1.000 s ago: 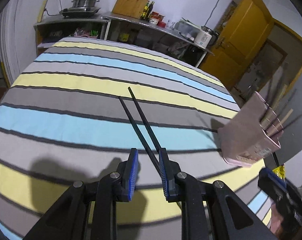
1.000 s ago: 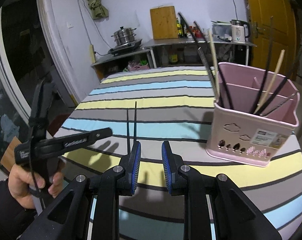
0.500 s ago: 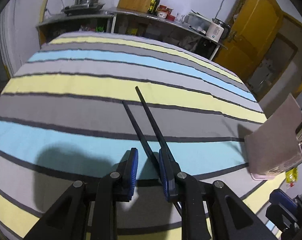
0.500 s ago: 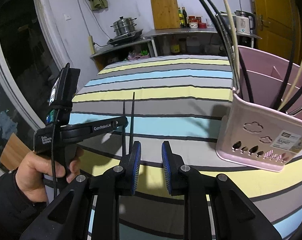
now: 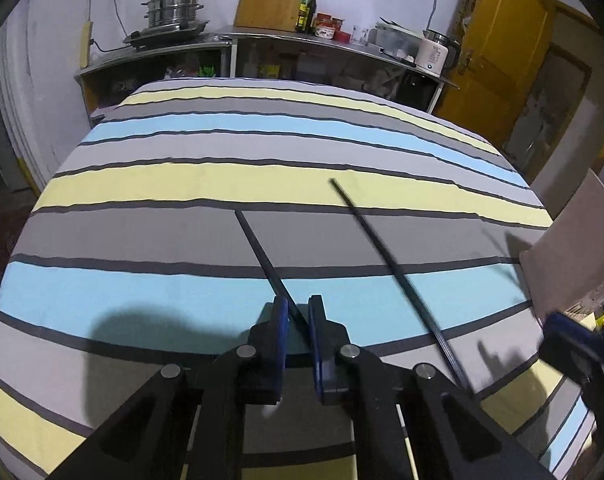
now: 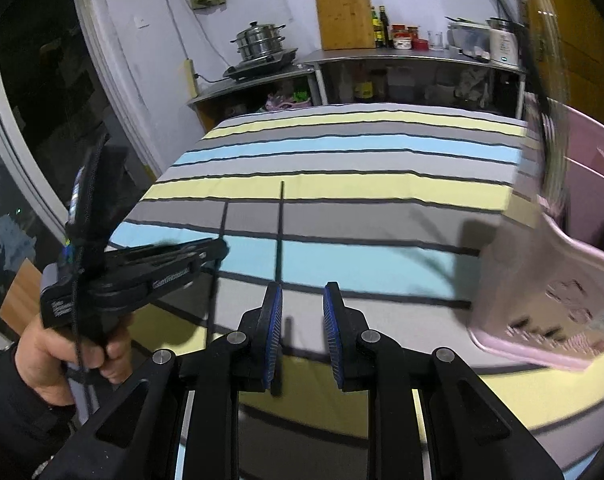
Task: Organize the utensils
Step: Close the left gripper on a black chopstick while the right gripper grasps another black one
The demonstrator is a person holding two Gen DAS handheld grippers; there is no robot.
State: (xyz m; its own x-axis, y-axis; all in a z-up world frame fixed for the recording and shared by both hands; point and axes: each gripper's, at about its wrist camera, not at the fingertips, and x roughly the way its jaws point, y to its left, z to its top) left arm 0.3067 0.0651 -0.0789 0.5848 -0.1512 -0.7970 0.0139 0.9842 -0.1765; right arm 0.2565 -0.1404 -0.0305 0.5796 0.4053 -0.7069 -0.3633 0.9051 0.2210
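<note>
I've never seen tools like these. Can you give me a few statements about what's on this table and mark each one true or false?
1. A black chopstick runs between the left gripper's jaws. True: the left gripper is closing its jaws around the near chopstick.
2. The two black chopsticks lie crossed. False: the second chopstick lies apart, off to the right.
3. The utensil holder is green. False: the holder is pink.
4. The right gripper clamps a spoon. False: the right gripper has its jaws apart, with nothing between the pads.
5. The cloth is striped. True: the cloth has yellow, blue and grey bands.
</note>
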